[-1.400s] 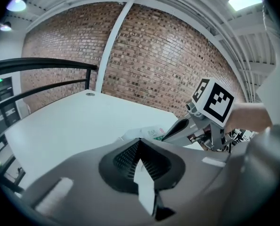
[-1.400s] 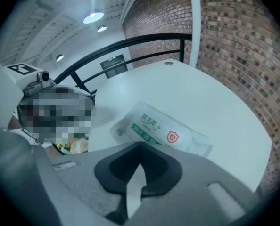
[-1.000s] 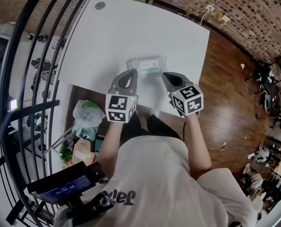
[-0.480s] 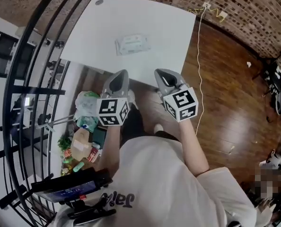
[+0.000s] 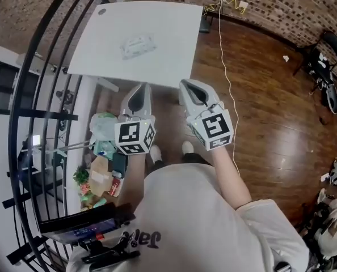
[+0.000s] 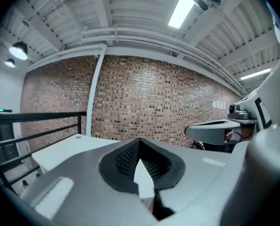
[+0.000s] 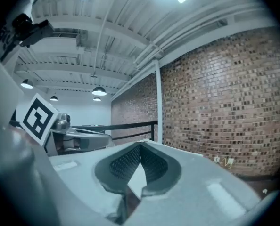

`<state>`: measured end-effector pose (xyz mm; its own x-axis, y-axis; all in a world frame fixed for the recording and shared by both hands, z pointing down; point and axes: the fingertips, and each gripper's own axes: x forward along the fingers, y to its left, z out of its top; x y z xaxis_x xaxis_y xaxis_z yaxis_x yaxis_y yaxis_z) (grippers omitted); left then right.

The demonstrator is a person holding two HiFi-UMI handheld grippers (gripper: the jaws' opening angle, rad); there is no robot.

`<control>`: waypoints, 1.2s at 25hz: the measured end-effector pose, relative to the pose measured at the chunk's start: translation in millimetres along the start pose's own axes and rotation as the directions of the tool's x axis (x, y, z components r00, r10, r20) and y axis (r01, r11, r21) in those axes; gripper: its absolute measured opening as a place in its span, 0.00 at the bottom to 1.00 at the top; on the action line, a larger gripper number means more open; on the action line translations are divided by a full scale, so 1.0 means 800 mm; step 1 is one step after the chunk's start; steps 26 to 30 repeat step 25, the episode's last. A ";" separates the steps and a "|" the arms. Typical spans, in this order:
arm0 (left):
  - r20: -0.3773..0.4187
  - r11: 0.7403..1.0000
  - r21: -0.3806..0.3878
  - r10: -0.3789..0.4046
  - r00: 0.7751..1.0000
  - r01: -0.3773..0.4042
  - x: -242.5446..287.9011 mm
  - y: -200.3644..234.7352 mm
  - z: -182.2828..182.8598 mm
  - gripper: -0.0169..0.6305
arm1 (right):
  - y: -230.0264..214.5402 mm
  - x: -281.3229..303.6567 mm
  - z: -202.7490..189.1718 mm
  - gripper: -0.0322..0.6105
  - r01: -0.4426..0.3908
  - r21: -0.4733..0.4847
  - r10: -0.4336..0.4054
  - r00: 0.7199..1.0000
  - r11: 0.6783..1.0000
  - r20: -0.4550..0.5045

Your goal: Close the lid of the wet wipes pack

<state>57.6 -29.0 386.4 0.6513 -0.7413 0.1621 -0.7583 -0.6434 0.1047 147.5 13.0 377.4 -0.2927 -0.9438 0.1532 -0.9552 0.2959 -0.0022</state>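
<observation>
With the left gripper (image 5: 139, 95) and right gripper (image 5: 192, 92) both pressed together on nothing, well apart from the flat pale plastic wet wipes pack (image 5: 138, 45) on the white rectangular table (image 5: 174, 33), 1 should reach over and press its lid down flat.

The pale wet wipes pack (image 5: 138, 45) lies flat on the white table (image 5: 171, 24), seemingly closed.

- A loft-style industrial workspace, probably a lab or studio: bare brick walls (image 5: 270, 7) on the far side.
- Exposed white ceiling beams (image 6: 130, 18) with a strip light (image 6: 181, 8) and pendant lamps (image 7: 99, 91).
- Polished wooden floor (image 5: 270, 101) and a plain white table (image 5: 163, 33) at the far left.
- Black metal railing (image 5: 41, 89) along the left.
- An office chair (image 5: 323, 47) and loose gear at the far right.
</observation>
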 end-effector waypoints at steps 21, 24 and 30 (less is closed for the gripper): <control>0.085 0.991 0.038 0.128 0.988 -0.132 -0.119 0.081 0.046 0.05 | 0.121 0.031 0.053 0.04 -0.064 -0.032 0.066 0.996 0.997 0.056; 0.077 0.991 0.037 0.128 0.989 -0.131 -0.123 0.086 0.041 0.05 | 0.126 0.030 0.047 0.04 -0.063 -0.032 0.064 0.997 0.998 0.040; 0.074 0.991 0.037 0.127 0.989 -0.130 -0.125 0.087 0.039 0.05 | 0.127 0.030 0.044 0.04 -0.061 -0.031 0.062 0.998 0.998 0.033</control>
